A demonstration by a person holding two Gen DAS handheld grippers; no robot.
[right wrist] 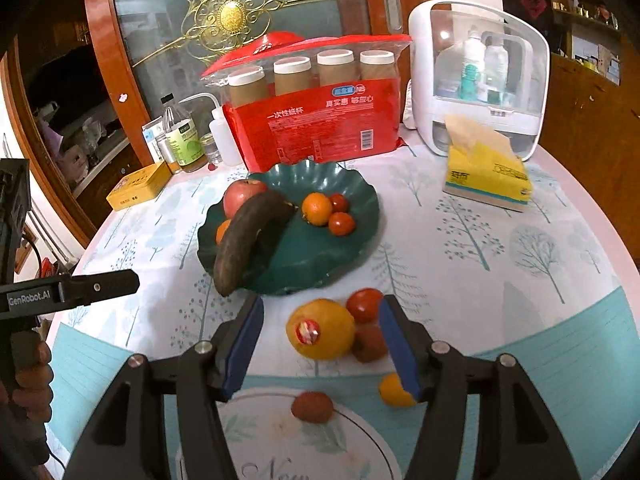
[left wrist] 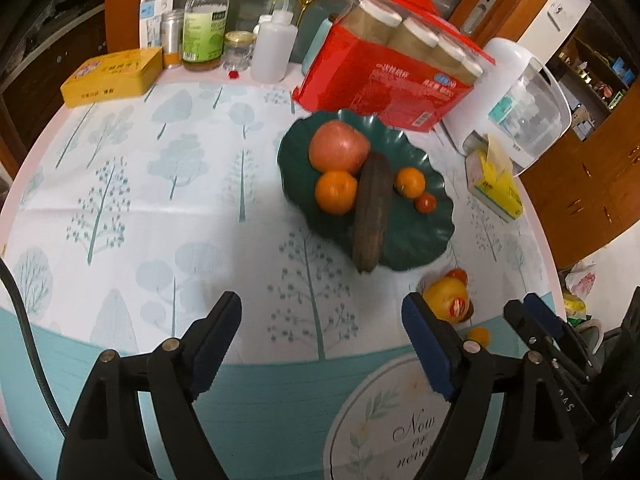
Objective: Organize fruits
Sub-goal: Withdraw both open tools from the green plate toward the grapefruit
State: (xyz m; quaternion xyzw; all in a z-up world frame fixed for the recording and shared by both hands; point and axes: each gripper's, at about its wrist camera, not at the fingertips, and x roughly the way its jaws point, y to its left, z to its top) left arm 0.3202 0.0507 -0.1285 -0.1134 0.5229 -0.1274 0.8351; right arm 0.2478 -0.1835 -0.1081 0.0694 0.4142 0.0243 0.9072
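A dark green plate [left wrist: 420,240] [right wrist: 320,256] holds a red apple [left wrist: 338,146] [right wrist: 240,194], a blackened banana [left wrist: 372,212] [right wrist: 248,236], two oranges [left wrist: 335,192] [right wrist: 317,209] and small tomatoes [right wrist: 341,223]. On the cloth in front of it lie a big yellow orange with a sticker [right wrist: 320,330] [left wrist: 446,298], a tomato [right wrist: 364,304], a brownish fruit [right wrist: 368,342], a small orange [right wrist: 394,392] and a reddish fruit [right wrist: 312,407]. My right gripper [right wrist: 320,312] hovers open above these loose fruits, pads clear of them. My left gripper [left wrist: 324,320] is open over bare cloth, empty.
Behind the plate stands a red pack of paper cups [right wrist: 320,128]. A yellow tissue box [right wrist: 486,178] and a white appliance [right wrist: 480,76] are at the right. A yellow tin [left wrist: 112,76] and bottles [left wrist: 204,24] stand at the back left. A hand [right wrist: 28,372] holds the left gripper.
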